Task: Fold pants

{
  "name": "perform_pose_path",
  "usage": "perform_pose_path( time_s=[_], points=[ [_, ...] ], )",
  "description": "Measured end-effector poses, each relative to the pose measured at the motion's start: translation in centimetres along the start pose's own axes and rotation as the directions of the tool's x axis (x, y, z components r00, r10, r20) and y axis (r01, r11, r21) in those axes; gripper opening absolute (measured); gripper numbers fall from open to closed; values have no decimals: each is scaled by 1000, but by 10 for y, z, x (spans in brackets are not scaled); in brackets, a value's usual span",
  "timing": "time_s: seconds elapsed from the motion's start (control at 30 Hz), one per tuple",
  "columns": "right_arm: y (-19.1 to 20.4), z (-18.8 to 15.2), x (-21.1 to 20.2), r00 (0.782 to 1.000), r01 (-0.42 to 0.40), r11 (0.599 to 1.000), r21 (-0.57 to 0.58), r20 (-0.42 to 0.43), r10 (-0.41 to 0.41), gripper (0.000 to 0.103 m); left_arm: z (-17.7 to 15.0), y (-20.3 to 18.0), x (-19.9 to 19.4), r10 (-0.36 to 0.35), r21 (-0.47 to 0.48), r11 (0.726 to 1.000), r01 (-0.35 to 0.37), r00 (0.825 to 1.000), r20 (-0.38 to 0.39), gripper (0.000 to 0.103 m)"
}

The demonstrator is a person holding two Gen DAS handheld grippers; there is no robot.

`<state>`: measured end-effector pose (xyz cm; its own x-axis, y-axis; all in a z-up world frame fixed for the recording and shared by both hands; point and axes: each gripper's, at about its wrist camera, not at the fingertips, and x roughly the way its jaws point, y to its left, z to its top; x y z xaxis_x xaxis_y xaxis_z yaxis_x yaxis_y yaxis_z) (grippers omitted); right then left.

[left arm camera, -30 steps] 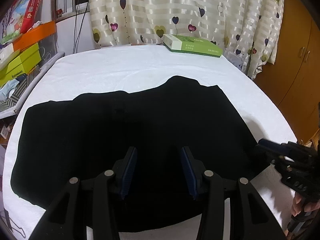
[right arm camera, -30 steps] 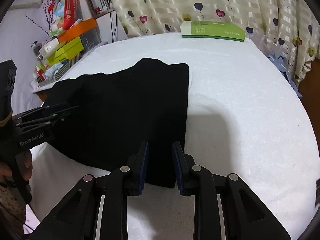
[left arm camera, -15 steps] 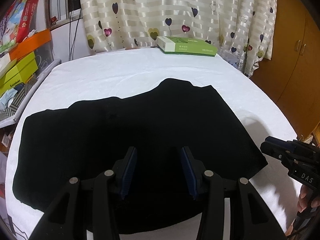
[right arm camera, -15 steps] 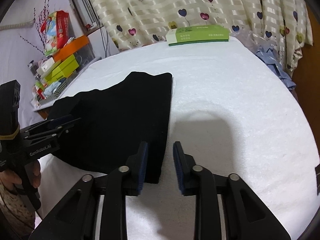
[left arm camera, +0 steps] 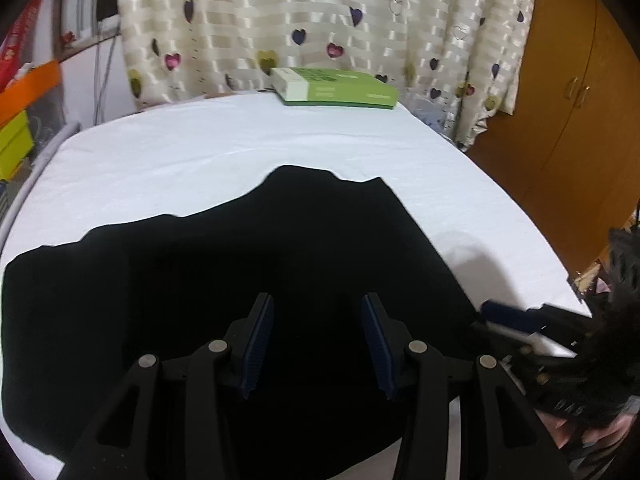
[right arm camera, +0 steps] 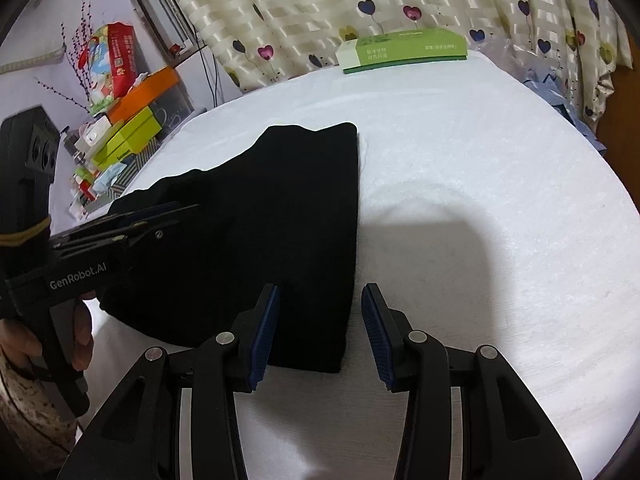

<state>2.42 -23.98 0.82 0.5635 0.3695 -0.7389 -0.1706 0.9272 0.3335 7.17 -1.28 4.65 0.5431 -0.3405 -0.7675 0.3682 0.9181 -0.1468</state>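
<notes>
The black pants [left arm camera: 240, 280] lie folded flat on the white sheet [left arm camera: 200, 152]. My left gripper [left arm camera: 318, 344] hovers over their near half, open, with nothing pinched between its blue pads. In the right wrist view the pants [right arm camera: 260, 220] fill the left half of the bed. My right gripper [right arm camera: 320, 332] stands over their near right corner. Its jaws are opening, and the corner lies below the gap with no pad pressing on it. The left gripper [right arm camera: 160, 220] reaches in from the left, held by a hand [right arm camera: 80, 332]. The right gripper [left arm camera: 516, 318] shows at the pants' right edge.
A green box [right arm camera: 404, 50] rests at the bed's far edge before a heart-print curtain [left arm camera: 320, 20]. Stacked boxes and clutter [right arm camera: 128, 132] line the left side. A wooden wardrobe [left arm camera: 580, 100] stands at the right. Blue cloth [right arm camera: 560, 92] hangs off the far right corner.
The right gripper's jaws have spread from a narrow gap at the pants' near corner to wide apart. The left gripper has shifted a little over the pants, with its jaws unchanged.
</notes>
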Motion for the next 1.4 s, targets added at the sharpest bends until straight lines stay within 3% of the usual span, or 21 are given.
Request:
perform_pose_path(
  time_s=[0.2,0.3,0.37,0.53,0.7,0.8,0.93,1.1,1.13,1.27,1.4],
  points=[
    [-7,-4,-4,998,-57,994,92,7,57,43,13,-9,7,-81,11,997,82,996,-40,48],
    [-9,-7,-5,996,-85,988,128,4,86,29,20,-15,13,-116,18,993,118,991,-73,50],
    [-12,-8,-7,996,-93,985,146,16,92,17,27,-21,17,-140,35,989,144,986,-91,57],
    [-2,-6,-19,984,-164,979,117,84,155,14,43,-36,31,-210,39,975,219,965,-160,62],
    [20,-2,-23,972,-215,976,43,103,210,13,59,-46,42,-198,43,977,211,957,-210,63],
    [34,-1,-23,968,-231,973,-2,99,230,13,66,-54,44,-120,119,982,148,969,-217,64],
    [54,-1,-25,958,-265,962,-66,95,271,13,72,-57,46,-79,147,983,115,970,-228,64],
    [65,-2,-28,952,-284,954,-99,93,293,13,76,-53,54,33,188,982,15,969,-246,63],
    [66,-2,-28,951,-285,953,-100,92,294,13,77,-50,54,39,187,982,9,968,-248,60],
    [71,2,-29,945,-303,947,-104,95,313,14,79,-36,47,12,161,987,26,974,-228,24],
    [83,10,-32,926,-354,927,-124,95,366,13,84,-13,32,-54,95,993,73,980,-190,15]
  ],
)
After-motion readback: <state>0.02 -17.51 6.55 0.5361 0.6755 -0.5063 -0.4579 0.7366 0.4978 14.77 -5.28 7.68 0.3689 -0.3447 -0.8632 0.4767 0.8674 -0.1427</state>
